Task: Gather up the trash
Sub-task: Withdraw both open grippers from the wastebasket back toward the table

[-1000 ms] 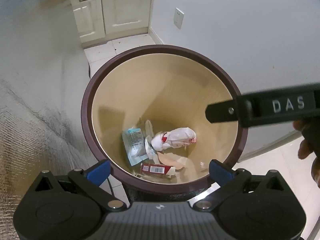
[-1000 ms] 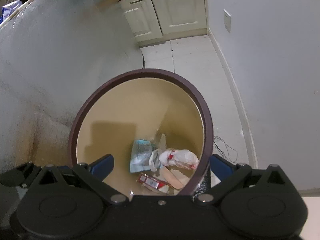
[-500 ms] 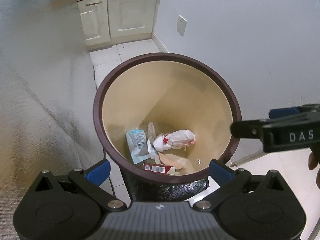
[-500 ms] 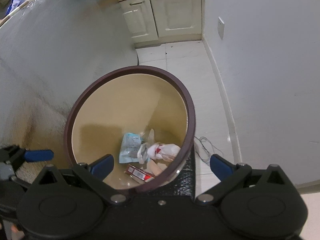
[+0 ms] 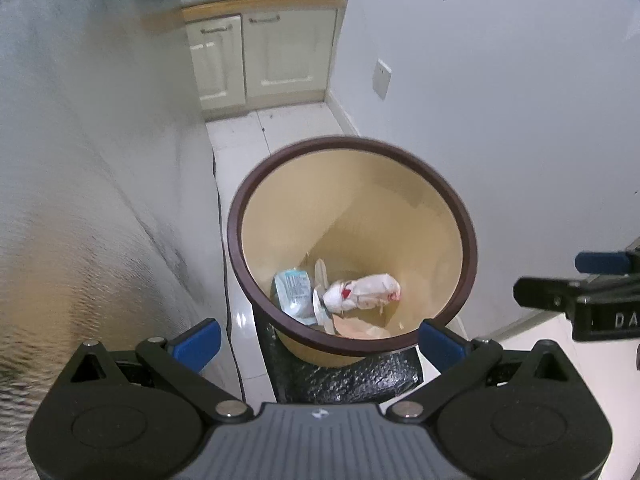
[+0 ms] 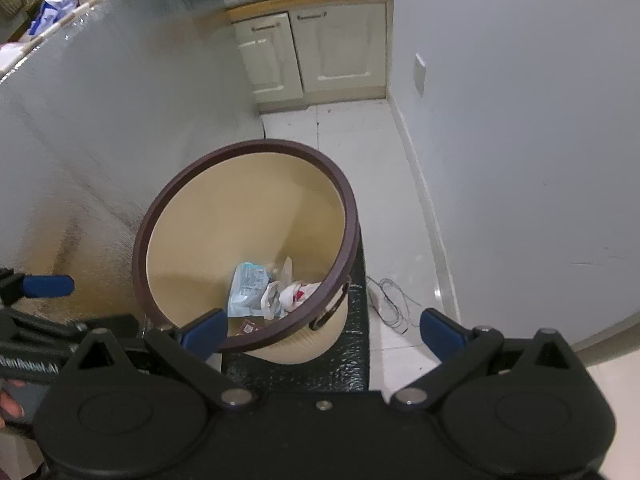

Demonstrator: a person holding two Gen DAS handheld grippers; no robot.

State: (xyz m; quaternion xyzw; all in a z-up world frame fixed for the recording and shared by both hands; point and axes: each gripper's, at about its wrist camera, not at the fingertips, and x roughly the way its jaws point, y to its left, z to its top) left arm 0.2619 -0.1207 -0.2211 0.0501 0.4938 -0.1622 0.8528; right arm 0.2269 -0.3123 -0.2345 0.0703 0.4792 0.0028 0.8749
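A cream trash bin with a dark brown rim stands on the floor on a black mat. At its bottom lie a crumpled white wrapper with red print, a pale blue packet and other scraps. My left gripper hangs above the bin's near side, open and holding nothing. Above the bin's near right side my right gripper is open too, with nothing between its fingers. The right gripper also shows at the right edge of the left wrist view.
A silvery textured panel rises left of the bin. A white wall with a socket stands on the right. Cream cabinets close the far end of the tiled floor. A thin cable lies on the floor right of the bin.
Both grippers have pulled back and up from the bin, so it looks smaller and lower in both views. The right gripper has drifted off to the right in the left wrist view.
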